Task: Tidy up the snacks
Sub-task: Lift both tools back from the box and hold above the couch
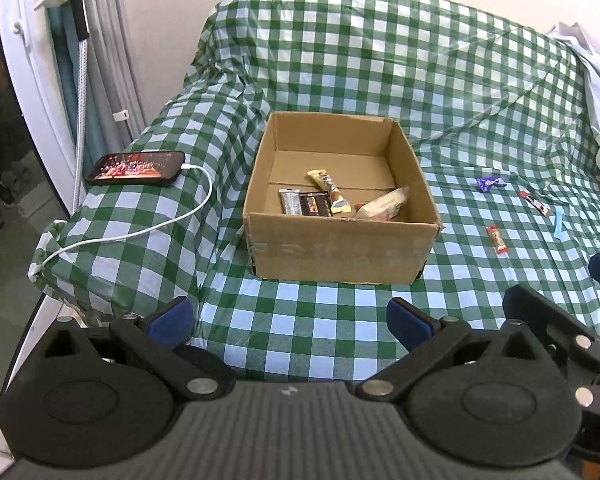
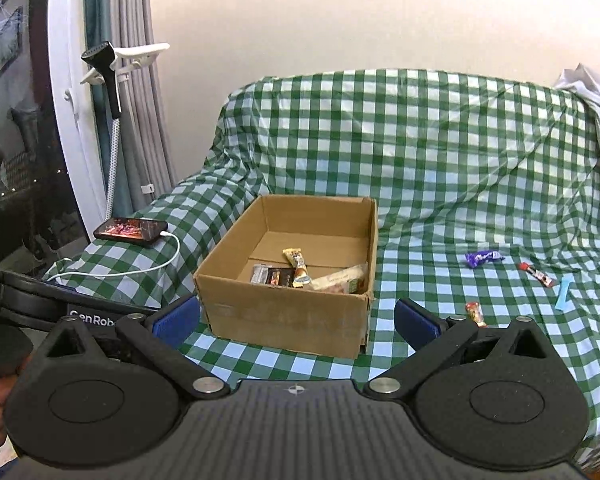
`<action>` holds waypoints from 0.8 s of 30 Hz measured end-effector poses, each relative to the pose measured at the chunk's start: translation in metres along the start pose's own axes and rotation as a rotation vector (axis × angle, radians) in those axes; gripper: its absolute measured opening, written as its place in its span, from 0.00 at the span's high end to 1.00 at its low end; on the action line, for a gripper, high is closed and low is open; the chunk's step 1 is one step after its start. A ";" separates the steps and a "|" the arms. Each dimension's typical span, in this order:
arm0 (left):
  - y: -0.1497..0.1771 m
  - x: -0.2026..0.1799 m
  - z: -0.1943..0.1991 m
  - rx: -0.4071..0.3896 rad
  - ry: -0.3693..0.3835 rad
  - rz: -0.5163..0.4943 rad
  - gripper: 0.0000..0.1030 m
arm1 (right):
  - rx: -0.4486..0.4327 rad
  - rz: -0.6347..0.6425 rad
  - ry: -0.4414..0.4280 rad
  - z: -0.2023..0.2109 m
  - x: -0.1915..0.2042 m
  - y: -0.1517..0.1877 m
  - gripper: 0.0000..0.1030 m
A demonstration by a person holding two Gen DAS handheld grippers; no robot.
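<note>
On the checked cover: I see a cardboard box (image 1: pixel 342 196) sitting on the green-and-white cloth (image 1: pixel 300 320), with four loose snacks lying well apart to its right.
Left gripper (image 1: pixel 290 318): I hold it low in front of the box, blue pads spread wide, nothing between them.
Right gripper (image 2: pixel 296 320): I hold it just short of the box's near wall, tongs likewise spread and empty.
Already boxed: a yellow bar (image 1: pixel 328 190), two dark bars (image 1: pixel 304 204) and a pale wrapped bar (image 1: pixel 384 204) lie on the box floor.
Still out: a purple wrapper (image 2: pixel 482 258), a slim red-and-dark bar (image 2: pixel 538 274), a light blue stick (image 2: pixel 564 292) and a small red-orange bar (image 2: pixel 476 314).
Step in hand: I judge it to be a reach for the next loose snack; the red-orange bar lies nearest my right gripper.
How I would do it well: come down from above, turn the pads across the bar's narrow width, and close gently so the film does not skid out.
Risk: the cloth is glossy and creased, so a low pinch may catch a fold along with the wrapper.
Materials: the wrappers look thin, crinkly and slippery; the box is plain corrugated board with open top, scuffed on its front face.
Keep clear of: a phone (image 1: pixel 138 168) on its white cable (image 1: pixel 160 224), left of the box.
</note>
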State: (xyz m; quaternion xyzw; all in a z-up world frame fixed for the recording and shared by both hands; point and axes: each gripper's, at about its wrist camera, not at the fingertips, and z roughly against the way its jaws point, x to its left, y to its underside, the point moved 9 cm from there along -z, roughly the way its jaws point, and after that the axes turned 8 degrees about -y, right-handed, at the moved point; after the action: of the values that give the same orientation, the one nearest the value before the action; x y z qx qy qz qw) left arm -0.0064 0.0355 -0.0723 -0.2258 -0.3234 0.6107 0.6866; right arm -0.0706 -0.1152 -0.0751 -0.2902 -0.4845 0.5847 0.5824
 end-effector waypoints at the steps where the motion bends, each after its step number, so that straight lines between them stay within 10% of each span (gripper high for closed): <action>1: 0.001 0.000 0.001 0.000 0.000 -0.002 0.00 | -0.005 0.001 0.001 0.002 0.000 0.000 0.01; 24: 0.004 -0.006 0.010 -0.002 0.004 -0.030 0.00 | -0.027 0.000 0.010 0.015 0.002 0.000 0.01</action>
State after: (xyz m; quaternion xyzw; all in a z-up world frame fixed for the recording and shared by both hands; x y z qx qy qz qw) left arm -0.0168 0.0293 -0.0687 -0.2227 -0.3261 0.5997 0.6960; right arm -0.0843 -0.1162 -0.0691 -0.3010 -0.4893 0.5769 0.5807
